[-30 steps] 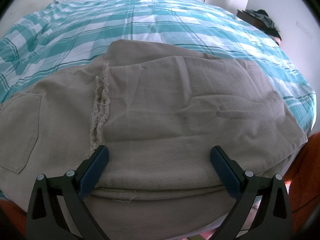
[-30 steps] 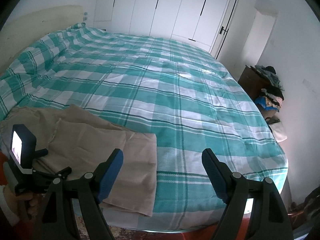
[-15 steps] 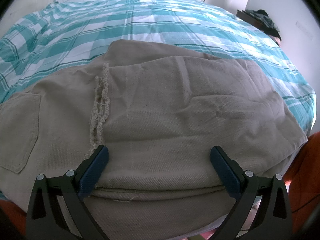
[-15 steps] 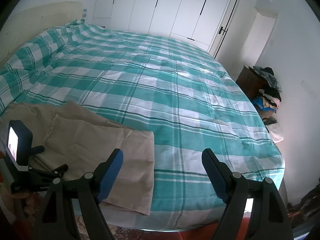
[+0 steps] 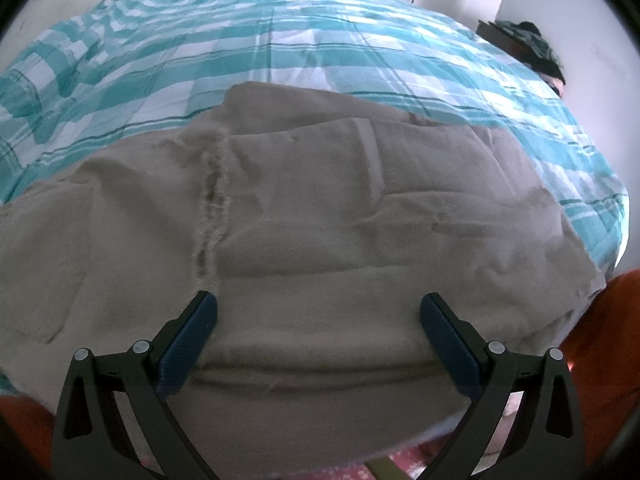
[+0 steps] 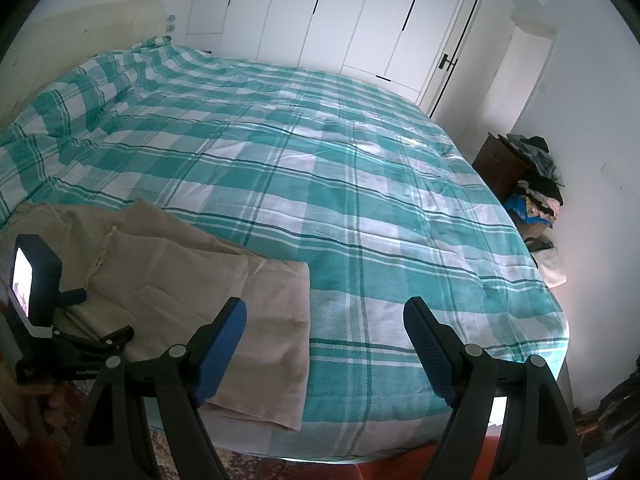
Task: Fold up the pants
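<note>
Beige pants (image 5: pixel 320 216) lie folded on the near edge of a bed, a frayed hem (image 5: pixel 212 208) running up the left part and a back pocket at far left. My left gripper (image 5: pixel 318 312) hovers just above the pants' near fold, open, nothing between its blue pads. In the right wrist view the pants (image 6: pixel 180 276) fill the lower left of the bed. My right gripper (image 6: pixel 324 320) stands open over the pants' right edge and the bedspread, holding nothing. The left gripper's body (image 6: pixel 44 312) shows at the left there, with a hand below it.
The bed carries a teal and white checked cover (image 6: pixel 320 168). White wardrobe doors (image 6: pixel 340 12) line the far wall. A dark cabinet piled with clothes (image 6: pixel 532 176) stands to the right of the bed. Red patterned rug shows under the bed's near edge.
The left wrist view has shifted slightly and blurred; the pants sit a touch lower in it. The right view is nearly unchanged. Both grippers stay open.
</note>
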`<action>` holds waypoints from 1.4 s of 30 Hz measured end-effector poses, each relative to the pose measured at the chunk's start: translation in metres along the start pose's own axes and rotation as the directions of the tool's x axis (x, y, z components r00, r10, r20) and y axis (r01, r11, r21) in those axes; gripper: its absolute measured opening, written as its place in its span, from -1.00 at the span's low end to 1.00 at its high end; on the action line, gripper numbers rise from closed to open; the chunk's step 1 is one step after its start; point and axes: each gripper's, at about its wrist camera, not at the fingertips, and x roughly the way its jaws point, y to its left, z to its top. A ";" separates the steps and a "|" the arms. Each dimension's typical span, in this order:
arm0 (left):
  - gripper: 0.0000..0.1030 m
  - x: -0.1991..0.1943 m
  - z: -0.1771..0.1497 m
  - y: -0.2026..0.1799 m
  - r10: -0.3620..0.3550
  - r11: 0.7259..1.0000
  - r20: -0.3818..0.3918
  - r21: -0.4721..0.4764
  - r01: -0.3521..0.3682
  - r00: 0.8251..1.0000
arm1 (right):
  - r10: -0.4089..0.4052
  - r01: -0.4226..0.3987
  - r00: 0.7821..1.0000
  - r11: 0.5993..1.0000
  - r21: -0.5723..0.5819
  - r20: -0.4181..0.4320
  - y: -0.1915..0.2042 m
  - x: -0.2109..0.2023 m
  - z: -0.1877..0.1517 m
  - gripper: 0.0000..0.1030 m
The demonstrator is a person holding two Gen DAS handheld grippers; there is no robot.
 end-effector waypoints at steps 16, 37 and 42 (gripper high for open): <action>0.93 -0.117 -0.088 0.295 -0.016 0.537 0.237 -0.818 0.209 0.971 | 0.301 -0.303 0.946 0.953 0.009 -0.123 0.041 0.048 -0.042 0.64; -0.62 -0.063 -0.098 0.320 -0.072 0.425 0.302 -0.853 0.303 0.951 | 0.310 -0.313 0.940 0.950 0.000 -0.145 0.045 0.057 -0.047 0.64; -0.71 -0.087 -0.098 0.312 -0.047 0.473 0.342 -0.820 0.323 0.938 | 0.357 -0.359 0.927 0.933 0.005 -0.112 0.045 0.051 -0.044 0.64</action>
